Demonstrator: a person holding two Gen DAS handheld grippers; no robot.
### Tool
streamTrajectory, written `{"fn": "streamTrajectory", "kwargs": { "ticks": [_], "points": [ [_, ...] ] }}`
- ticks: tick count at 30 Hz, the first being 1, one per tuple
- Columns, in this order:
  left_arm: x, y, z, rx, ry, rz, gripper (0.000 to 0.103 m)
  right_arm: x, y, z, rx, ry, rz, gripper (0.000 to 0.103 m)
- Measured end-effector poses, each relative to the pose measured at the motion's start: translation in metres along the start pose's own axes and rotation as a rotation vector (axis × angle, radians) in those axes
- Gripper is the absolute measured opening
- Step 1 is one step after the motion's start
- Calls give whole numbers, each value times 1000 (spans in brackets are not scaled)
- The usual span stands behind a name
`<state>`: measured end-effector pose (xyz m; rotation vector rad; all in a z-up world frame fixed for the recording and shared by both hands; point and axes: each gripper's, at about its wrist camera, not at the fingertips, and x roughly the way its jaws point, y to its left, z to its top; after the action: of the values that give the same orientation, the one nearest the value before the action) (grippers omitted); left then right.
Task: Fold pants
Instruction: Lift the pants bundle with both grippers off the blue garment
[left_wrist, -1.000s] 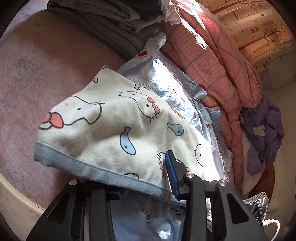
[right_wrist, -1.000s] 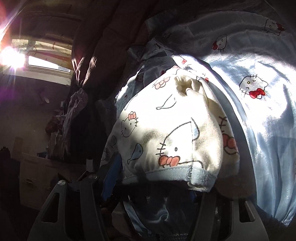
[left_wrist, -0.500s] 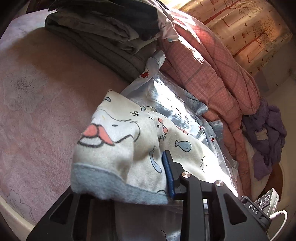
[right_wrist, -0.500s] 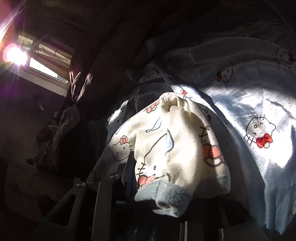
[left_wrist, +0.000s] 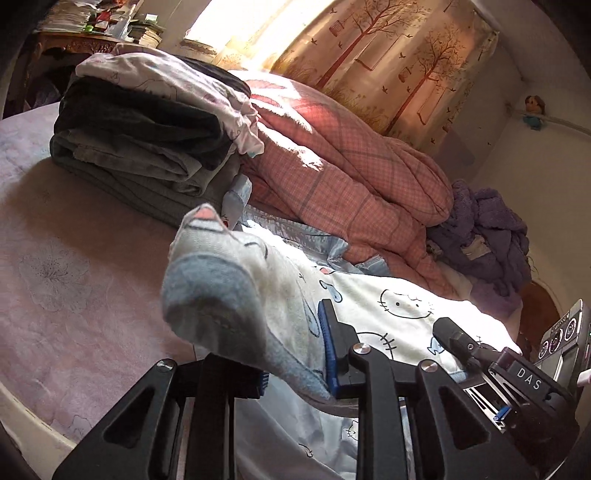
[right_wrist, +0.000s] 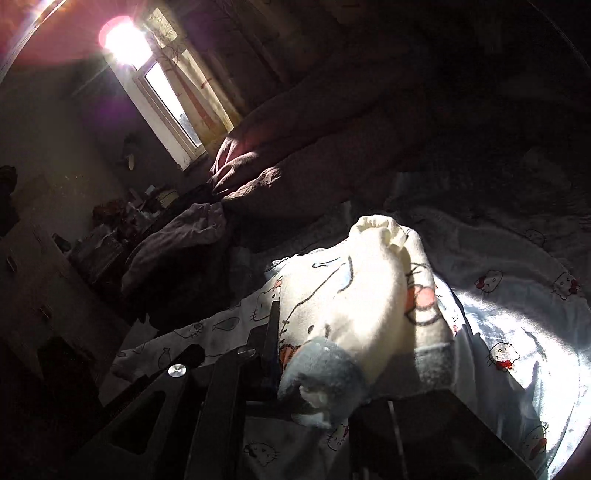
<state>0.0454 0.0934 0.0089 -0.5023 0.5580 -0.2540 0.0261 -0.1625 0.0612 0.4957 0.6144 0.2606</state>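
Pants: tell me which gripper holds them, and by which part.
Both. The left gripper is shut on the pants at a blue-grey cuff; the right gripper pinches the other cuff. Both jaws have just been closing.

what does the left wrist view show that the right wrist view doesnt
Only the left wrist view shows the stack of folded dark clothes, the pink plaid quilt in clear light, the tree-print curtain and the other gripper's body at the right edge.

Only the right wrist view shows the window with sun glare and a cluttered dresser in the dark.

Both show the cat-print pants on the shiny blue sheet, with each gripper's jaws, left gripper and right gripper, closed on a grey-blue cuff.
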Motion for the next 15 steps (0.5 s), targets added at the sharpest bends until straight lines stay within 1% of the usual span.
{"fn": "streamTrajectory", "kwargs": {
  "ticks": [1, 4, 8, 10, 11, 12, 15],
  "points": [
    [-7, -3, 3, 18, -25, -7, 22, -5, 6, 2, -24, -14, 8, 13],
    [-25, -8, 15, 73, -70, 7, 22, -20, 27, 7, -97, -57, 25, 13],
    [-49, -13, 33, 166, -134, 47, 22, -36, 57, 15, -170, -111, 78, 13],
    [-62, -15, 46, 237, -170, 55, 22, -39, 76, 19, -207, -137, 103, 13],
    [-65, -17, 50, 275, -184, 72, 22, -40, 85, 21, -228, -149, 119, 13],
    [-70, -19, 58, 329, -198, 104, 22, -40, 96, 22, -254, -157, 132, 13],
    [-88, -16, 79, 395, -245, 112, 22, -37, 126, 26, -324, -188, 142, 13]
  ]
}}
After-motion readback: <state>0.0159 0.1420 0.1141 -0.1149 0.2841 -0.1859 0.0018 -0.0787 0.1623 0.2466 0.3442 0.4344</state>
